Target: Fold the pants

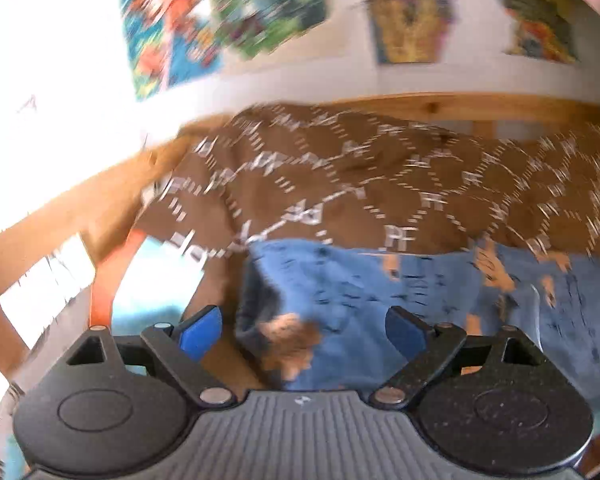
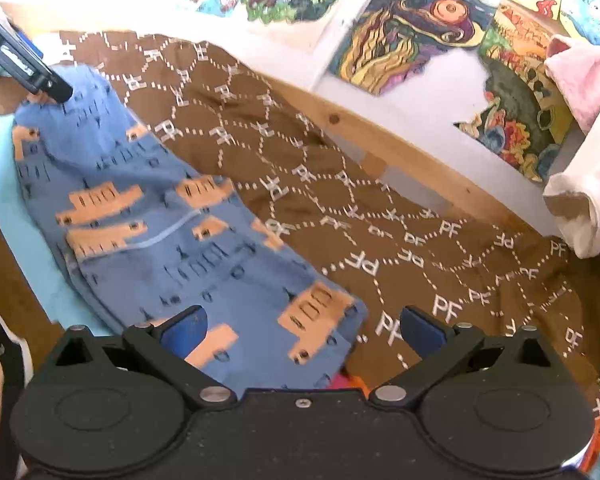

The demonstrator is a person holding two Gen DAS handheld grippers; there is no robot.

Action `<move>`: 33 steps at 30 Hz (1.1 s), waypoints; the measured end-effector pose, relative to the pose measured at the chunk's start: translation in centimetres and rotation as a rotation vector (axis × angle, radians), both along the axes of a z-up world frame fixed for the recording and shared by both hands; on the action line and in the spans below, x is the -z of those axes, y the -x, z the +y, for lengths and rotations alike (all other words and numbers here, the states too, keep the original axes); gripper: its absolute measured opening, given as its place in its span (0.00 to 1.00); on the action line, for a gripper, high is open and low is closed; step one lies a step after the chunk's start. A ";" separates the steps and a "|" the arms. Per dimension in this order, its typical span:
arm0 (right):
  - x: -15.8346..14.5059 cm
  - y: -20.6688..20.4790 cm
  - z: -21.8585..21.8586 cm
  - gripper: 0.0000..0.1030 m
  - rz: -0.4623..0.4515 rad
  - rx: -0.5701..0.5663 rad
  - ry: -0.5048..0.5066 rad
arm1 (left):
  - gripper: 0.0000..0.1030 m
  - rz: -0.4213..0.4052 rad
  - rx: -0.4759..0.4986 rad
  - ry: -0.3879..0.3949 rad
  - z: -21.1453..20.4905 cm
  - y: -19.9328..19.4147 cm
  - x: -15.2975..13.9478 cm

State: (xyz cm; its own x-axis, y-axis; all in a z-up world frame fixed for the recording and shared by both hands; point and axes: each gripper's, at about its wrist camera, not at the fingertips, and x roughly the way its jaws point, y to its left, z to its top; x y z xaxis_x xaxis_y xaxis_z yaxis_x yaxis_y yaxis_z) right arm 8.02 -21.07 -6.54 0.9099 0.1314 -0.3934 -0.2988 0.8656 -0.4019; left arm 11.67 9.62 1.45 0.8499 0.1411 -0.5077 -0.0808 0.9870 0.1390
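My left wrist camera looks forward over my left claw [image 1: 302,330], low and close to the blue pants [image 1: 400,300], blurred, facing the wall of posters [image 1: 220,24]. My right wrist camera sits higher behind my right claw [image 2: 302,330], looking down along the same pants [image 2: 148,216]. Both share the brown blanket [image 2: 380,200], and the right view catches my left claw at its upper left.

We are looking at a bed with a pale wooden frame [image 2: 384,148] running along its far side, against a white wall. A brown cover [image 2: 440,248] printed with white dotted hexagons and "PF" letters is lying spread and rumpled over the bed. Blue pants [image 2: 172,216] with orange patches are lying on a light turquoise cloth [image 2: 20,224] at the near edge, their far side overlapping the brown cover. In the left wrist view everything is blurring.
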 end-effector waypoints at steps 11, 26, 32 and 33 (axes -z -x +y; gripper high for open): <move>2.1 -0.8 1.8 0.99 0.080 -0.041 0.015 | 0.93 0.107 -0.067 0.296 4.4 -2.9 1.6; 1.9 -0.7 1.8 0.99 0.077 -0.040 0.012 | 0.26 0.134 -0.131 0.530 7.3 -2.8 2.0; 1.8 -0.6 1.8 0.99 0.075 -0.041 0.008 | 0.18 0.115 -0.152 0.357 3.9 -2.3 0.3; 1.7 -0.5 1.8 0.99 0.073 -0.044 0.007 | 0.18 0.101 -0.140 0.324 3.0 -2.0 -0.1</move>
State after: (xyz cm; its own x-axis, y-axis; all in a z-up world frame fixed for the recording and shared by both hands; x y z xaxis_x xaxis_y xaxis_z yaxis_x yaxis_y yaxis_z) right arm 8.54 -19.28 -8.24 0.8722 0.1677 -0.4594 -0.3651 0.8483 -0.3834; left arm 13.71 12.60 1.59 0.7770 0.0707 -0.6255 -0.2203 0.9614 -0.1650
